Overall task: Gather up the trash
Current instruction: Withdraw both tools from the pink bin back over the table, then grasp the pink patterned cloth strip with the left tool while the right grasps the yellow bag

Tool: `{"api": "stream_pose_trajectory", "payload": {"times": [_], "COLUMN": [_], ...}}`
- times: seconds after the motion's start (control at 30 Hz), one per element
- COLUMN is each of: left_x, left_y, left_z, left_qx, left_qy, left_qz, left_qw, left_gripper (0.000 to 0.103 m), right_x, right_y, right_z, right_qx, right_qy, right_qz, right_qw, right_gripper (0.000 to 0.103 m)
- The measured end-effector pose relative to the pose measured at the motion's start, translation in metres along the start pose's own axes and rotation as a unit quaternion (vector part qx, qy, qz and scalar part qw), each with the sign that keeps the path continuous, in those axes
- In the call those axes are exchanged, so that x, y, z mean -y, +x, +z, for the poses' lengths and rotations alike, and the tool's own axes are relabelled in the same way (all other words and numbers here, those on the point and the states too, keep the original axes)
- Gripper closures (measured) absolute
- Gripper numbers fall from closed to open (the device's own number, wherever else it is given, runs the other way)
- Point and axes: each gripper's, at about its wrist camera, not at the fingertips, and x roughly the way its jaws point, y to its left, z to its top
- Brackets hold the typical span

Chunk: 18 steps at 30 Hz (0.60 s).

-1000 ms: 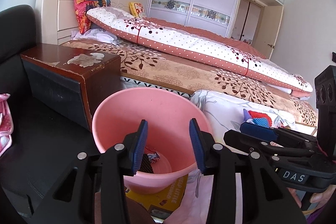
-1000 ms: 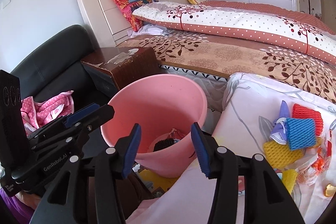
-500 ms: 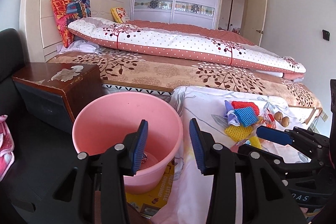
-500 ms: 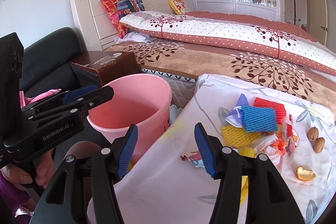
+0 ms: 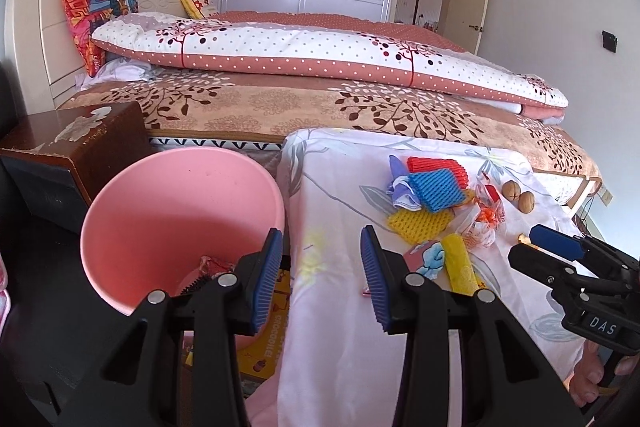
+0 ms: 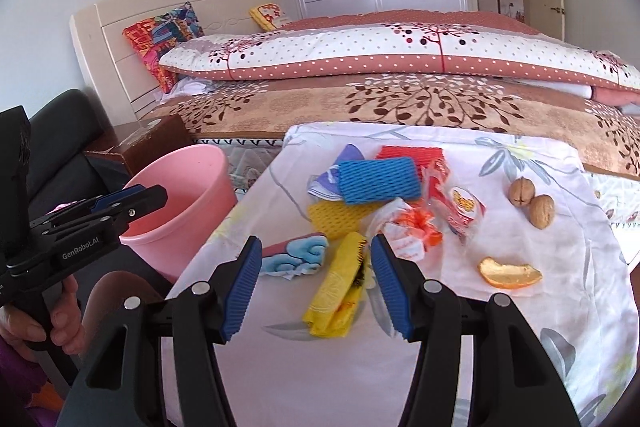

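Yellow wrapper (image 6: 338, 291), light and crinkly, is seen on the cloth-covered bench (image 6: 520, 347) just ahead of the released, empty right hand-held gripper (image 6: 316, 287); best pinched across its folded middle.

Pink bucket (image 5: 176, 211): smooth matt plastic. Blue sleeve (image 6: 378, 181): ribbed foam netting. Tablecloth (image 6: 540, 307): printed cloth. Nightstand (image 5: 84, 135): glossy wood, chipped finish.

Both grippers swung from bin (image 5: 180, 219) toward trash (image 6: 340, 283).
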Motion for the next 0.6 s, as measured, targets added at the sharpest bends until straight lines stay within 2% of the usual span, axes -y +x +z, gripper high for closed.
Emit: {"api": "stream_pose_trajectory", "payload": {"times": [0.3,0.43,0.6], "left_x": [0.034,0.057,0.079], "left_y": [0.024,0.036,0.061], "left_z": [-0.007,-0.013,-0.018], "left_qx": [-0.036,-0.05,-0.088], "left_qy": [0.025,0.073,0.142], "left_qz": [-0.038,-0.053,-0.056], "left_qw": [0.9983,0.9947,0.9843], "left_gripper": [0.062,0.062,0.062], "right_x": [0.054,0.069,0.075], "right_y": [0.0,0.001,0.003], "right_z": [-0.018,-0.021,-0.023], "right_qx": [-0.019,-0.024,-0.029], "right_qy": [0.049,0.069,0.073], "right_qz": [-0.034,-0.034,-0.03], "right_qw": [0.998,0.997,0.996], "right_gripper": [0.047,0.047,0.047]}}
